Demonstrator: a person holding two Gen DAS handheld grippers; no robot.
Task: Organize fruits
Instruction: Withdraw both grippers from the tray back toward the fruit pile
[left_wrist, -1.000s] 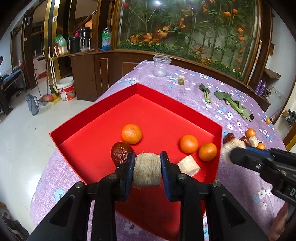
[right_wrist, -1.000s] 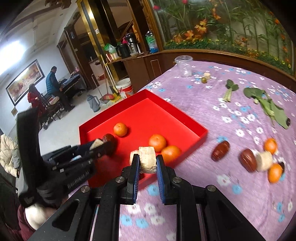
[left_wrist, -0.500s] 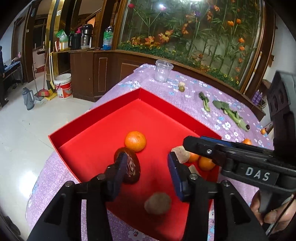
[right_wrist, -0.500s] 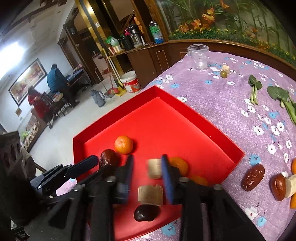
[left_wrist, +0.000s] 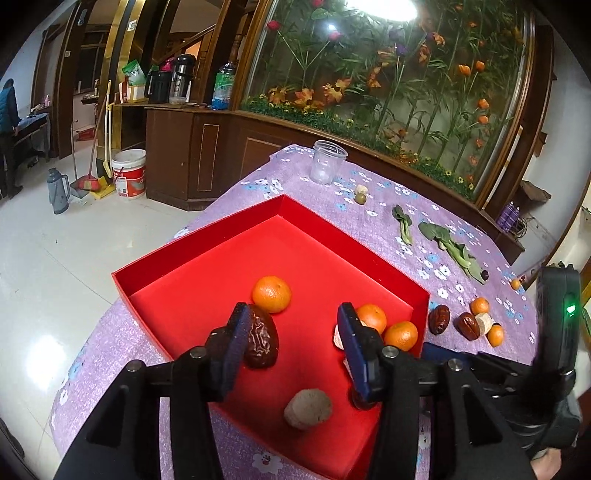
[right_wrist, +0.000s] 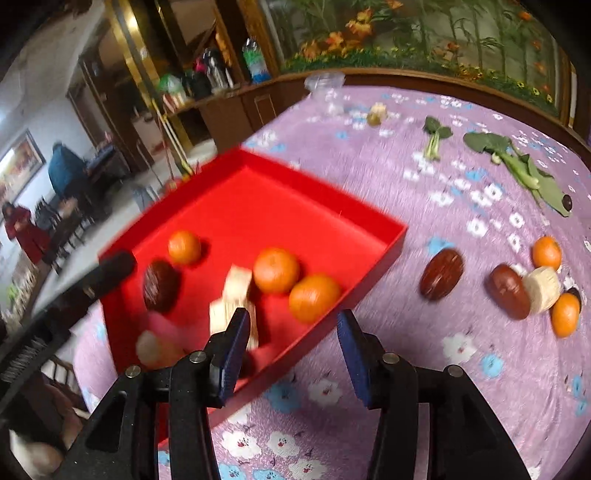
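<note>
A red tray (left_wrist: 199, 240) on the purple cloth holds three oranges (left_wrist: 271, 294), a dark date (left_wrist: 260, 341) and pale cane pieces (right_wrist: 236, 284). A round beige piece (left_wrist: 307, 409) lies on the tray floor just below my left gripper (left_wrist: 291, 343). Its jaws are opening, with nothing between them. My right gripper (right_wrist: 291, 339) hovers over the tray's near corner, its jaws opening too and holding nothing. More fruit lies on the cloth right of the tray: two dates (right_wrist: 441, 274), oranges (right_wrist: 546, 253) and a cane piece (right_wrist: 543, 290).
A clear plastic cup (left_wrist: 327, 166) stands at the table's far end, with a small olive (left_wrist: 360, 197) near it. Leafy greens (left_wrist: 448, 247) lie at the back right. The table drops off to the floor on the left, where a bucket (left_wrist: 128, 173) stands.
Both grippers opened and let go of their cane pieces, which now lie in the tray. The right gripper sank and swung towards the tray's near corner.
</note>
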